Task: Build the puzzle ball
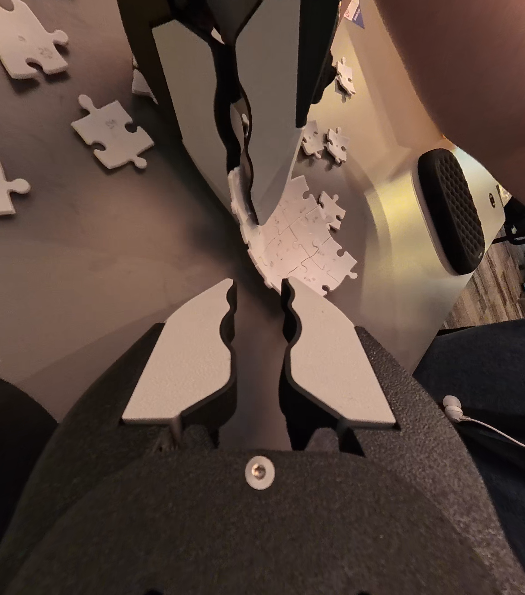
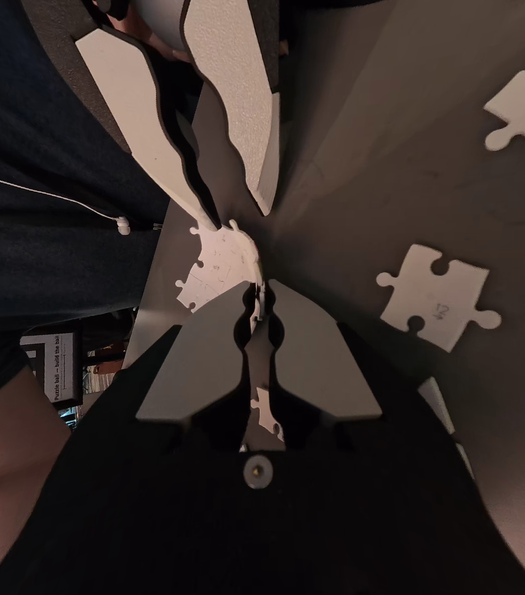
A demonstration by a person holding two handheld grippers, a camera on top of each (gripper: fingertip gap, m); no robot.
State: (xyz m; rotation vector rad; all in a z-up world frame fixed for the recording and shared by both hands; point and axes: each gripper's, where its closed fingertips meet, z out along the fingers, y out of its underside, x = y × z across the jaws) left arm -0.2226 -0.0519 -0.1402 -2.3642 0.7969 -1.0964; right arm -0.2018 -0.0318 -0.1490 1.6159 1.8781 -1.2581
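Above dark table (image 1: pixel 93 264): right gripper (image 2: pixel 259 291) pinches assembled puzzle section (image 1: pixel 300 244) edge; left gripper (image 1: pixel 258 285) released, touching opposite rim.

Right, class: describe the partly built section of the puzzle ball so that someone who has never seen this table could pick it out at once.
Start at the dark grey table scattered with flat white loose pieces. Go to its light edge, where the left gripper and right gripper meet tip to tip. The assembled section sits between them: the only white patch of several interlocked pieces, curved like a shell and gripped along one edge.
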